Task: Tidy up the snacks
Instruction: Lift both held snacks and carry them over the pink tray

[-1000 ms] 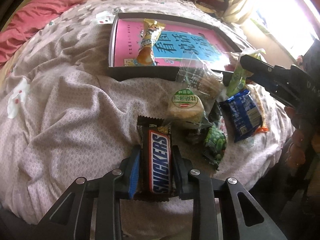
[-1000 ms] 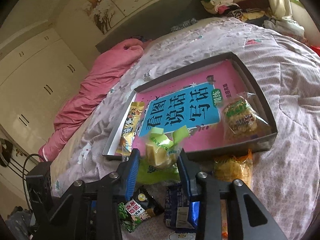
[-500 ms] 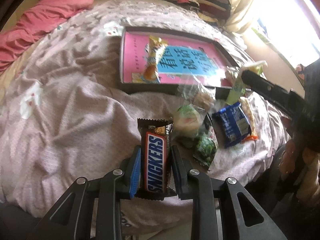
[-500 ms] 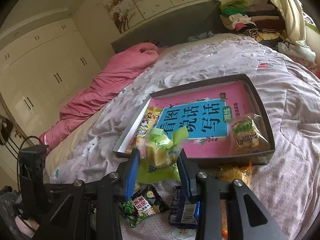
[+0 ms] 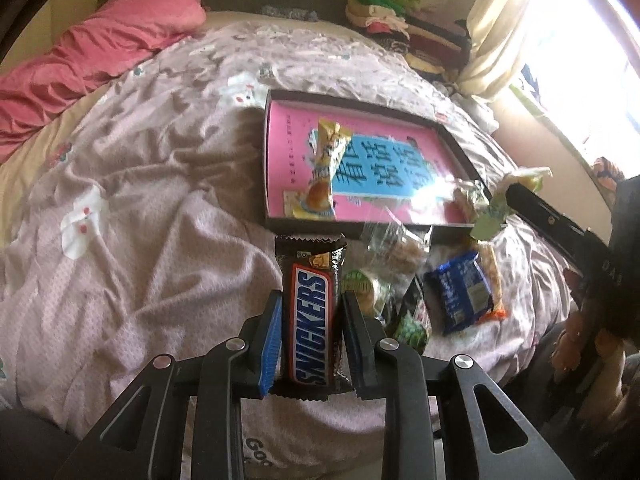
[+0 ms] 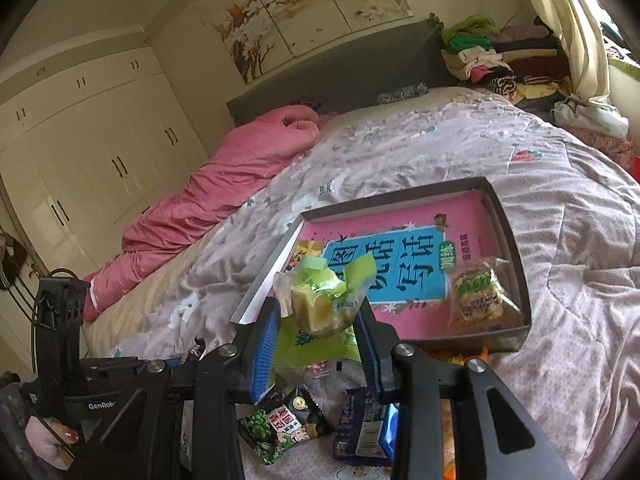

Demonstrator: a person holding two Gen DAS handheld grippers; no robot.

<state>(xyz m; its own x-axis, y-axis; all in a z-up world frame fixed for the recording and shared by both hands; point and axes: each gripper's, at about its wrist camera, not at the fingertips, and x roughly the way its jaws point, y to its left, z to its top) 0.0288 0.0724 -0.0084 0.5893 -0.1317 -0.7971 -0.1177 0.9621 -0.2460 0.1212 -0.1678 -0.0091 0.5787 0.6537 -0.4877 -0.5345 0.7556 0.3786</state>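
My left gripper (image 5: 310, 320) is shut on a Snickers bar (image 5: 311, 312), held lengthwise above the bedspread. A green-wrapped yellow cake snack (image 6: 320, 300) sits clamped in my right gripper (image 6: 318, 320), raised in front of the dark tray (image 6: 516, 248). In the left wrist view that tray (image 5: 265, 168) lies ahead with a pink and blue book inside, a yellow snack packet (image 5: 326, 168) on it, and the right gripper (image 5: 516, 196) with its green snack over the tray's right corner. A clear-wrapped crispy snack (image 6: 480, 296) lies in the tray's near right corner.
Loose snacks lie on the bed before the tray: a blue packet (image 5: 460, 292), a green pea packet (image 6: 280, 424), a clear-wrapped cake (image 5: 394, 252). A pink quilt (image 5: 100, 44) lies at the bed's left, clothes (image 6: 492, 56) are piled by the headboard. A hand (image 6: 52, 436) holds the left gripper.
Both grippers have risen with their snacks still held. The bed and tray look farther off, and more of the room shows in the right wrist view.
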